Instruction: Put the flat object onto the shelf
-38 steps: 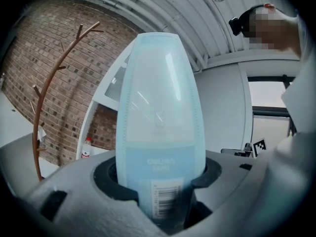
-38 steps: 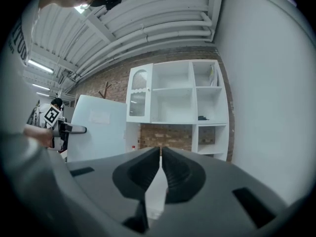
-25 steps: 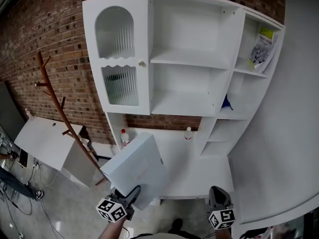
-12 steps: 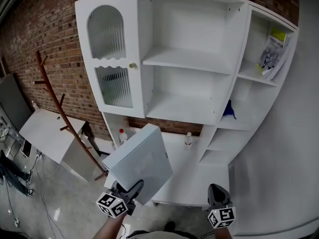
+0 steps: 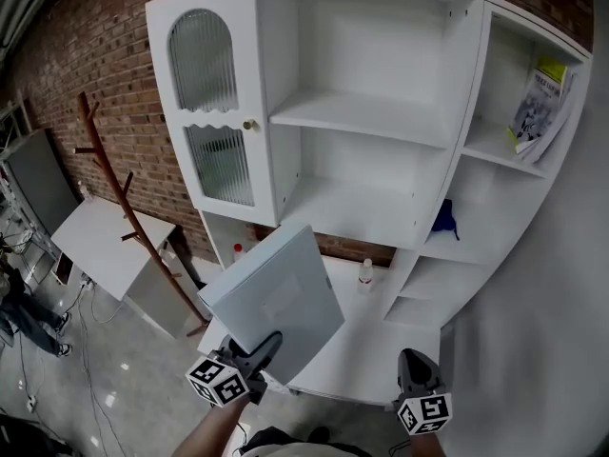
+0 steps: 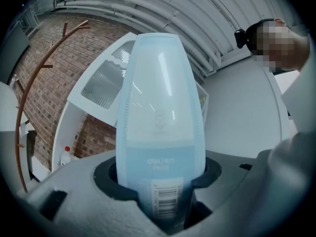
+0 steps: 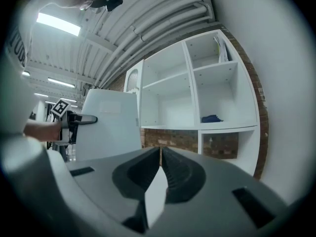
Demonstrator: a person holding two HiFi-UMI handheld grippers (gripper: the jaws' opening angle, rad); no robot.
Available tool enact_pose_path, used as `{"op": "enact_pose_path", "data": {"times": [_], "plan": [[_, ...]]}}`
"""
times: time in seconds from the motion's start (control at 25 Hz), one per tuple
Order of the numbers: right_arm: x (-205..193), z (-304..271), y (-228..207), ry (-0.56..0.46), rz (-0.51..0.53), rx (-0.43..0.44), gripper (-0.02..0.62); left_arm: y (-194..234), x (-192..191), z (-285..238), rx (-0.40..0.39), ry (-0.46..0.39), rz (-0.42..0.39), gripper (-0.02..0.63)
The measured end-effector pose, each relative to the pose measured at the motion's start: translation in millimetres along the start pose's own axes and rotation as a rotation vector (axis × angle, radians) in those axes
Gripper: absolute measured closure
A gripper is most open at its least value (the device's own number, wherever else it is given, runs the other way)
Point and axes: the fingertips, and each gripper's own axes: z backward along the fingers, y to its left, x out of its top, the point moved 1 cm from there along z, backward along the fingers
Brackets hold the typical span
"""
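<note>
A flat pale-blue file box [image 5: 277,298] stands tilted in front of the white shelf unit [image 5: 366,114], below its middle shelf [image 5: 354,213]. My left gripper [image 5: 259,352] is shut on the box's lower edge. In the left gripper view the box [image 6: 160,122] rises straight out of that gripper [image 6: 160,194], barcode end down between the pads. My right gripper [image 5: 413,362] hangs low at the right, shut and empty. In the right gripper view its jaws [image 7: 160,154] meet, with the box [image 7: 106,127] off to the left.
A glass-fronted cabinet door [image 5: 211,112] closes the unit's left side. A blue cloth [image 5: 444,219] and a booklet [image 5: 542,103] lie in the right compartments. Two small bottles [image 5: 366,274] stand on the lower counter. A wooden coat stand [image 5: 114,193] and a white desk [image 5: 95,246] are at the left.
The shelf unit has come closer and larger in the head view. The left gripper has carried the box slightly up and to the right. The right gripper has stayed put.
</note>
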Motion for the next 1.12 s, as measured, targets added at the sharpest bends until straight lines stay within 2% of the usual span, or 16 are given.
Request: {"op": "enact_pose_path", "data": {"times": [0.36, 0.6, 0.84, 1.12], "plan": [[13, -20, -4, -0.042, -0.029, 0.016, 0.561, -12, 31, -43, -0.026, -0.062, 0.040, 0.328], [29, -34, 1, -0.064, 0.009, 0.026, 0.561, -12, 48, -79, -0.048, -0.085, 0.032, 0.328], [41, -46, -7, -0.081, 0.016, -0.009, 0.561, -1, 72, -109, -0.062, -0.126, 0.116, 0.328], [56, -63, 1, -0.096, 0.041, -0.011, 0.561, 5, 98, -146, -0.073, -0.162, 0.175, 0.328]]}}
